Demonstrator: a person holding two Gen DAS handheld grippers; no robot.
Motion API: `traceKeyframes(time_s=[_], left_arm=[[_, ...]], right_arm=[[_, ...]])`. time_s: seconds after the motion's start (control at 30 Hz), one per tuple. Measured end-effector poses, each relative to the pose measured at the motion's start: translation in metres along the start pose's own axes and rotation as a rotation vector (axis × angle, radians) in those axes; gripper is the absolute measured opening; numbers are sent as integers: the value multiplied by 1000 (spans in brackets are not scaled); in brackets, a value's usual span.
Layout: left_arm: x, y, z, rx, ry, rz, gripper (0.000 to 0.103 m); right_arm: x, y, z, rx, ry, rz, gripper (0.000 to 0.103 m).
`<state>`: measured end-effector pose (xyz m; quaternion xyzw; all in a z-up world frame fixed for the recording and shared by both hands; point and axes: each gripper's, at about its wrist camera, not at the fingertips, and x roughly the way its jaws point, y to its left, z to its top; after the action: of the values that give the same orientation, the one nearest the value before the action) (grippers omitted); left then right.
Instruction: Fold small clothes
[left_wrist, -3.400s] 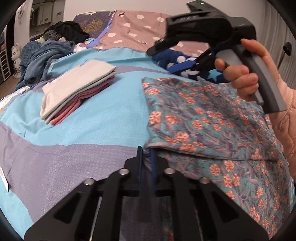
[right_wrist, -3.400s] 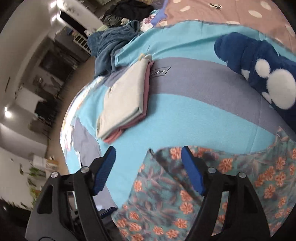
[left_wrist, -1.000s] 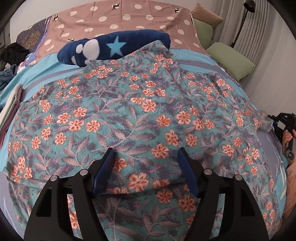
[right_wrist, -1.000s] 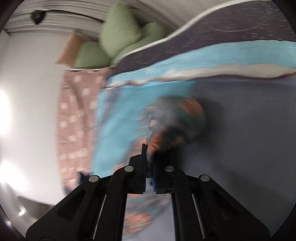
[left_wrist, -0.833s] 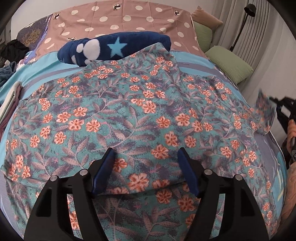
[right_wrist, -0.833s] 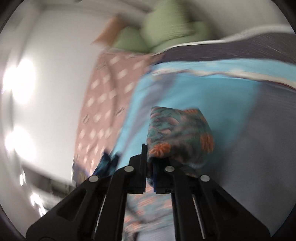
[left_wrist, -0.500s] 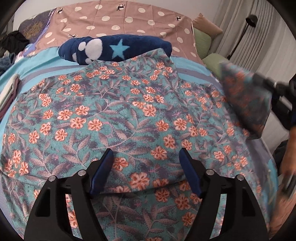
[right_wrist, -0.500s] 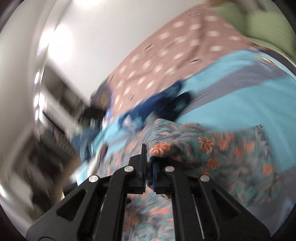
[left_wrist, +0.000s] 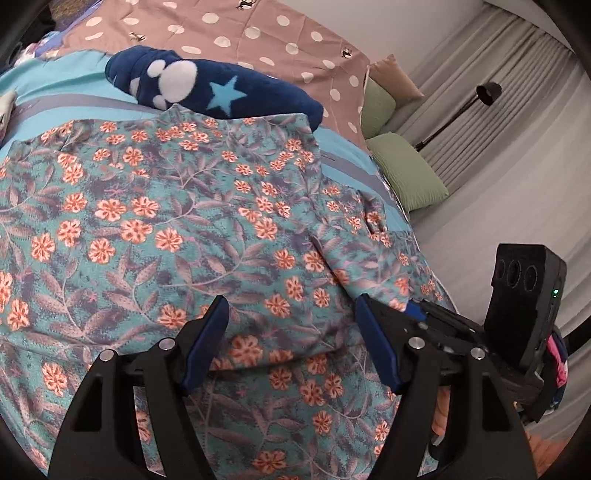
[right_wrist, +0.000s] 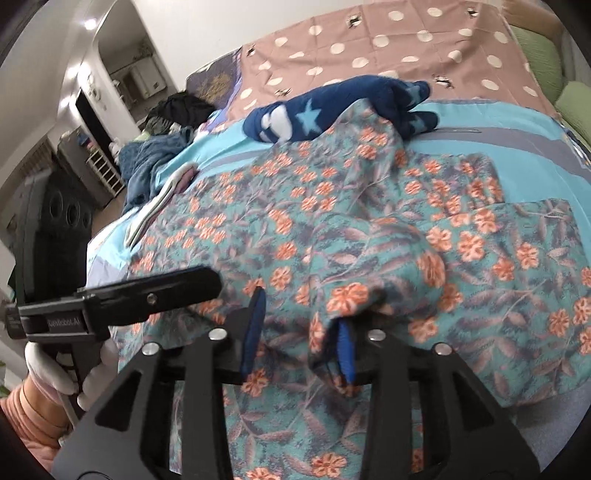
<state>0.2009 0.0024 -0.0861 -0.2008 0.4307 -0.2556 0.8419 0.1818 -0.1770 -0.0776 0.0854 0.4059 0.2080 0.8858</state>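
Floral fabric, teal with orange blossoms, covers most of the bed as the garment (left_wrist: 155, 221) lies spread flat beneath both tools, ready for folding. The left gripper (left_wrist: 291, 343) hovers with fingers parted and empty, the cloth passing under and beyond its tips. The right gripper (right_wrist: 295, 332) stands part-open, a folded-over flap draped against its right finger; whether it pinches anything cannot be told. The garment's long axis appears to run away from the fingers toward the navy star blanket (left_wrist: 214, 88).
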Motion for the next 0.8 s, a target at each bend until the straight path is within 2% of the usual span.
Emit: traceKeyframes(time_s=[0.03,0.1,0.13,0.23,0.3,0.37,0.4,0.5,0.63,0.8], left_arm=[[0,1,2,-9,-5,-7,72],[-8,5,4,-20,-15,-19,72],[-10,6,6,-22,-20,-25,72],[-13,5,11,-9,-29,-30,72],[-14,5,12,-7,-31,-36,72],[-13,7,11,-21,-22,-47,72],[-10,10,10,-36,-9,-56,72],[-3,15,6,-67,25,-68,72],[2,19,4,-92,40,-84,73],[2,22,5,-134,39,-139,73]], right_arm=[[-1,-2,-1,6,-26,-38,42],[-3,0,-3,-15,-76,-109,53],[-4,2,-4,-29,-88,-114,54],[-8,16,-10,-113,-127,-55,58],[-12,32,-14,-208,-140,-14,66],[-12,55,-23,-363,-111,39,70],[-11,62,-26,-412,-96,49,73],[-5,77,-38,-530,-44,63,73],[-3,78,-43,-563,-12,66,73],[3,66,-37,-501,8,48,74]])
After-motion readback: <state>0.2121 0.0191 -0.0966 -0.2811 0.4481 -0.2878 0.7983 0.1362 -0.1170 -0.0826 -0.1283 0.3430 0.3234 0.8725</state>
